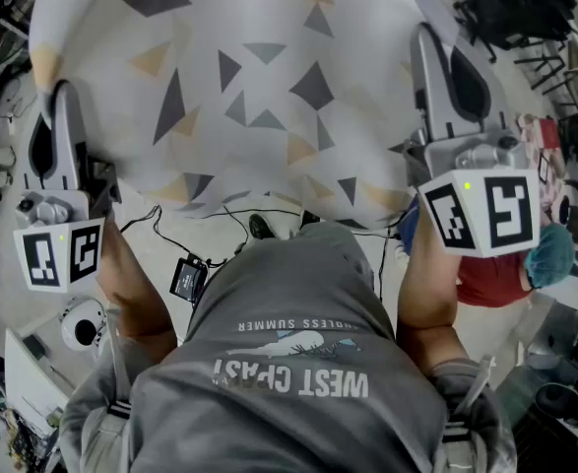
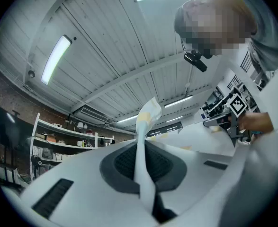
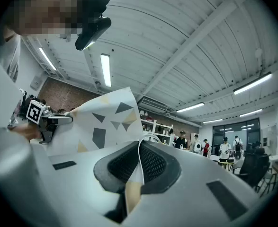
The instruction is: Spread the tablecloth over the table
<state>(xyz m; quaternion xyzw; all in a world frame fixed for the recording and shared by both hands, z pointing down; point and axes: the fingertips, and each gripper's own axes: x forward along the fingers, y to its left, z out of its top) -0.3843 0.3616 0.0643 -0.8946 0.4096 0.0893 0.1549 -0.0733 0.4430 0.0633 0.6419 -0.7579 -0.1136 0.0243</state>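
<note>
Over to the left gripper [image 2: 141,148]: clenched tight, jaws pressed together on a thin fold of the tablecloth [image 2: 146,119], pinched right between the dark ribbed pads [image 2: 122,162]. Poking up out of the grip, a pale cloth tip with a yellowish patch. Same story at the right gripper [image 3: 138,162]: clamped hard on the cloth's edge, a curl of hem looping up over the pads, a tan triangle caught low in the pinch. 2 claws, 1 cloth, both grasping it.

Out from the jaws now: cloth stretched between the 2 grippers, held up in the air in front of the person, white with grey, charcoal and tan triangles. From the head view, spread wide and away from the chest, near edge sagging in a shallow curve between the 2 grips.

Further out: 1 marker cube [image 1: 62,254] behind the left jaws, another [image 1: 481,215] behind the right, a bare forearm [image 1: 426,284] below each. Grey printed T-shirt [image 1: 289,372] filling the bottom of the head view. Down on the pale floor [image 1: 210,235], a small black box [image 1: 187,277] with cables trailing off it. Overhead in both gripper views, a ribbed white ceiling with strip lights [image 2: 56,58]. Shelving [image 2: 63,143] along a brick wall in the left gripper view, and a handful of people [image 3: 224,148] standing far off in the right one.
</note>
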